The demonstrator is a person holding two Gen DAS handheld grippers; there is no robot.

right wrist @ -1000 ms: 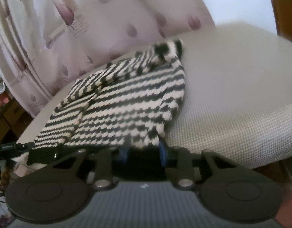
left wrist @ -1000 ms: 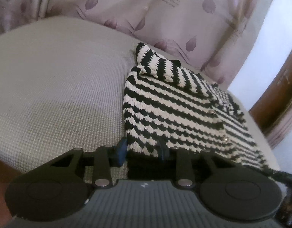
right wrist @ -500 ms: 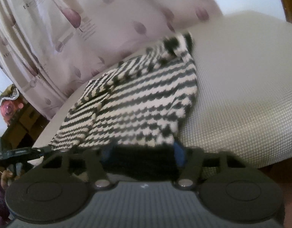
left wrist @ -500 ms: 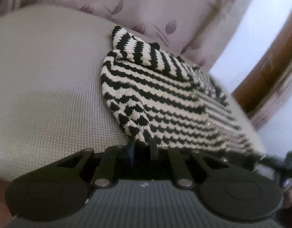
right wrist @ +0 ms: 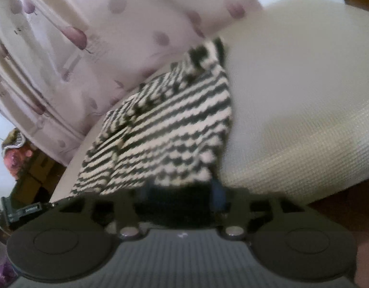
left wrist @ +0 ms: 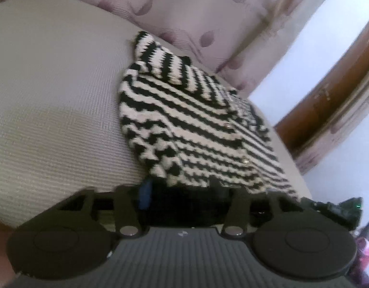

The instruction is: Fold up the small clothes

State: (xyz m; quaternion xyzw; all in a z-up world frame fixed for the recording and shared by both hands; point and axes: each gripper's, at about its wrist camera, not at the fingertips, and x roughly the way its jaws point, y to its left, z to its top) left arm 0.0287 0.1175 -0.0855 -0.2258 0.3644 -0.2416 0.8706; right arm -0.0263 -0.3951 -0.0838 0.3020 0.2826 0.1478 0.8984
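Right then, a small black-and-white striped sweater (left wrist: 184, 124) lay on a pale grey cushion (left wrist: 52, 100); it sat toward the cushion's near edge, with its black bottom hem closest to both cameras; one striped sleeve (left wrist: 160, 57) was folded across the top part; tiny shiny buttons (left wrist: 228, 126) ran down the front.

The left gripper (left wrist: 178, 188) was low at the near hem; its two fingers stood apart with a wide gap, and the black hem sat in that gap; the blue pad (left wrist: 144, 195) on one finger showed just beside the cloth; the fingers were spread, not pinched on the sweater.

The right gripper (right wrist: 182, 189) was at the near hem on the other side; its fingers also stood wide apart, with the dark hem between them; this view was blurry, so I could not tell if the pads touched the cloth.

A pink curtain (left wrist: 184, 12) with purple leaf shapes hung behind the cushion; the same curtain (right wrist: 64, 48) filled the left of the right wrist view; a brown wooden frame (left wrist: 328, 91) stood at the right, past the cushion.
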